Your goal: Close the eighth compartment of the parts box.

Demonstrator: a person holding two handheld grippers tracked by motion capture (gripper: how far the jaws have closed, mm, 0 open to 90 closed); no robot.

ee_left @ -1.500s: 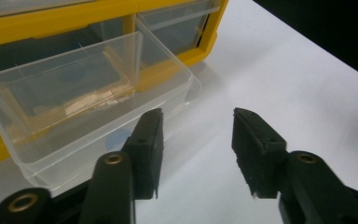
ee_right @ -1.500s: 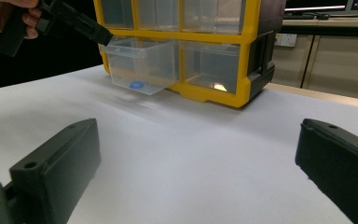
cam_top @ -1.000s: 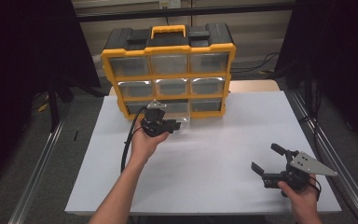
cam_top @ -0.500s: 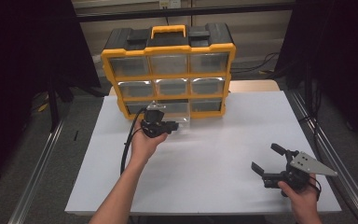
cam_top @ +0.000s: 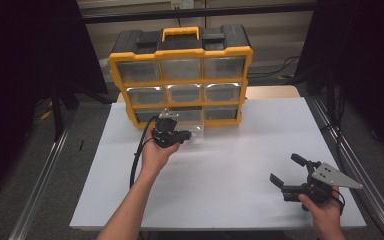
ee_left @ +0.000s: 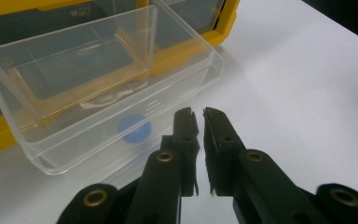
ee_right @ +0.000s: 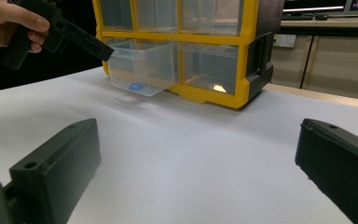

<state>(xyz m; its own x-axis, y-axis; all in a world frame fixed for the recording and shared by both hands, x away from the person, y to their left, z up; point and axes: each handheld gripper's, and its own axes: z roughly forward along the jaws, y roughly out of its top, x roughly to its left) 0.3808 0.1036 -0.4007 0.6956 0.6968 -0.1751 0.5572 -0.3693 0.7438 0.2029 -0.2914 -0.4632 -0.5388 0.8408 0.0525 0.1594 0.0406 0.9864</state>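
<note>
We count one yellow organizer box [cam_top: 180, 75] with nine clear drawers in three rows of three; one drawer [ee_left: 98, 88] pulled out, one blue disc [ee_left: 135, 132] inside it; one orange handle [cam_top: 180, 33]; one white table [cam_top: 220, 175]; two grippers, left [cam_top: 187, 136] and right [cam_top: 287, 171]

Right gripper [ee_right: 198, 163] jaws gape over white table [ee_right: 191, 154]; far off, left gripper [ee_right: 103, 50] meets the pulled-out clear drawer [ee_right: 142, 70]
</note>
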